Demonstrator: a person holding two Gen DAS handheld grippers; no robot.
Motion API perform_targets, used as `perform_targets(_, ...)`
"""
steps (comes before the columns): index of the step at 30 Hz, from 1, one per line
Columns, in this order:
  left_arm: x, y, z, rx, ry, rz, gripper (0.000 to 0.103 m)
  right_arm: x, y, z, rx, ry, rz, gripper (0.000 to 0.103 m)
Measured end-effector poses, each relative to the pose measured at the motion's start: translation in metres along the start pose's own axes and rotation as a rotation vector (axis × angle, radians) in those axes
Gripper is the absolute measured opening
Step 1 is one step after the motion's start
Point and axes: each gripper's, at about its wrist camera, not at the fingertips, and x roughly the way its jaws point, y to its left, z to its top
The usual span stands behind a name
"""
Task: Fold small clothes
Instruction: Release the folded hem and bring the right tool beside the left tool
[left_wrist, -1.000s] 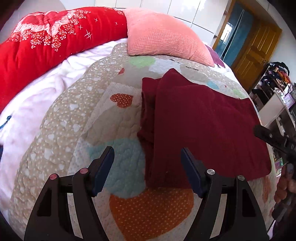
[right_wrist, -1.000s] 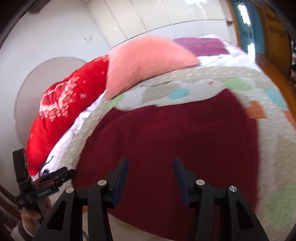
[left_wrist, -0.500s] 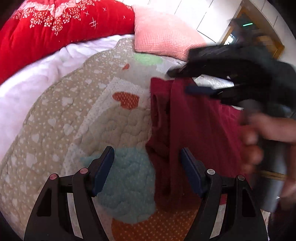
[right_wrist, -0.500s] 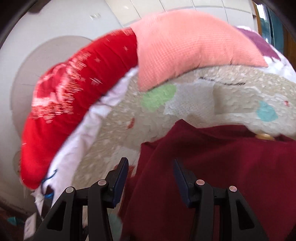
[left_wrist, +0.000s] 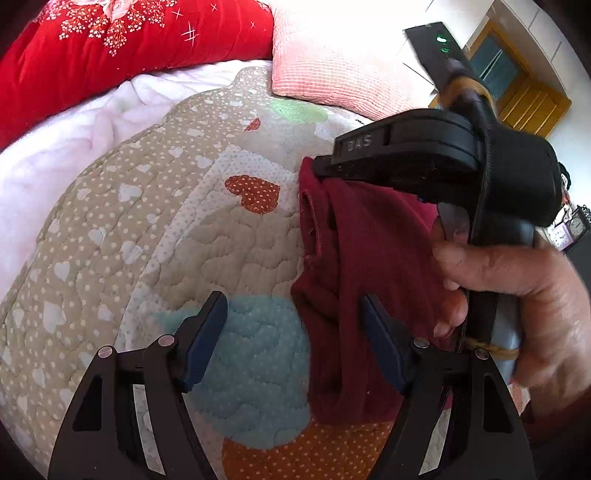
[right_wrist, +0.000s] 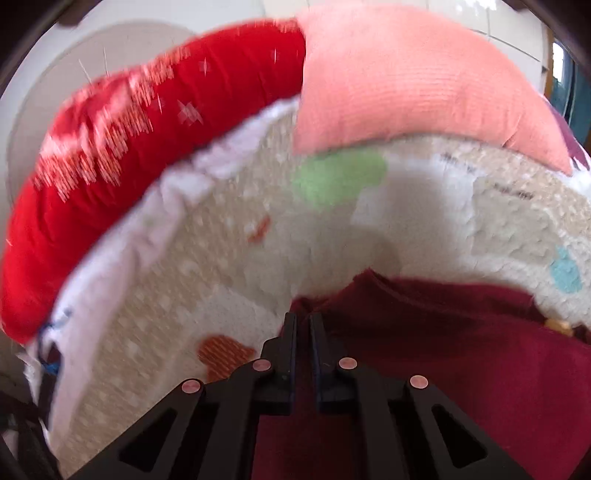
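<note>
With right gripper (right_wrist: 303, 325) pinched on the far corner of the maroon garment (left_wrist: 369, 266) lying at 3 o'clock on the quilt (left_wrist: 147, 240), and left gripper (left_wrist: 291, 332) spread wide over its near edge, best clamping there too, then lifting evenly.

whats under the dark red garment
The garment lies on the heart-patterned quilt, which shows all around it. The right gripper pinches its far corner. What part of the quilt's pattern sits beneath the cloth is covered.
</note>
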Motion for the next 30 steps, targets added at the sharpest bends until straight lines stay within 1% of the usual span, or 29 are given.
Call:
perform_targets(1,0.0,0.0,0.0,0.0,0.002,0.0,0.075,-0.002,-0.001,-0.002,0.001,-0.02,0.006,0.006)
perform_targets(2,0.001,0.0,0.0,-0.001,0.003,-0.002,0.075,-0.01,-0.005,-0.004,0.015,-0.049,0.028,0.008)
perform_targets(3,0.001,0.0,0.0,-0.001,0.003,-0.001,0.075,-0.016,-0.007,-0.005,0.03,-0.059,0.051,0.009)
perform_targets(5,0.001,0.001,0.0,0.001,0.004,0.0,0.075,-0.034,-0.014,-0.008,0.061,-0.078,0.114,0.014)
perform_targets(8,0.002,0.001,0.001,0.001,0.004,0.0,0.075,-0.054,-0.014,-0.016,0.049,-0.108,0.124,0.017)
perform_targets(12,0.002,0.0,0.001,0.0,0.004,0.003,0.075,-0.055,-0.016,-0.028,0.069,-0.101,0.151,0.017)
perform_targets(15,0.002,-0.002,0.0,0.003,0.003,0.008,0.076,-0.035,-0.018,-0.038,0.078,-0.057,0.101,0.017)
perform_targets(17,0.002,-0.003,0.0,0.005,0.003,0.006,0.076,-0.03,-0.024,-0.043,0.108,-0.058,0.133,0.017)
perform_targets(19,0.0,-0.003,0.0,0.005,0.001,-0.006,0.076,-0.038,-0.032,-0.047,0.159,-0.069,0.183,0.018)
perform_targets(20,-0.001,-0.003,0.0,0.005,-0.004,-0.016,0.075,-0.047,-0.036,-0.05,0.174,-0.081,0.206,0.021)
perform_targets(21,-0.002,-0.002,0.001,0.001,-0.005,-0.031,0.075,-0.057,-0.039,-0.054,0.173,-0.103,0.212,0.024)
perform_targets(23,-0.006,-0.003,0.002,-0.002,-0.013,-0.051,0.075,-0.078,-0.048,-0.063,0.159,-0.149,0.188,0.032)
perform_targets(25,-0.015,-0.004,0.002,0.003,-0.055,-0.074,0.075,-0.105,-0.072,-0.079,0.158,-0.201,0.121,0.034)
perform_targets(26,-0.022,-0.006,0.003,0.016,-0.09,-0.08,0.075,-0.113,-0.082,-0.085,0.164,-0.219,0.094,0.035)
perform_targets(28,-0.028,-0.01,0.002,0.038,-0.122,-0.077,0.075,-0.137,-0.12,-0.102,0.21,-0.268,-0.015,0.037)
perform_targets(30,-0.027,-0.015,0.001,0.063,-0.128,-0.072,0.075,-0.153,-0.158,-0.115,0.279,-0.291,-0.108,0.039)
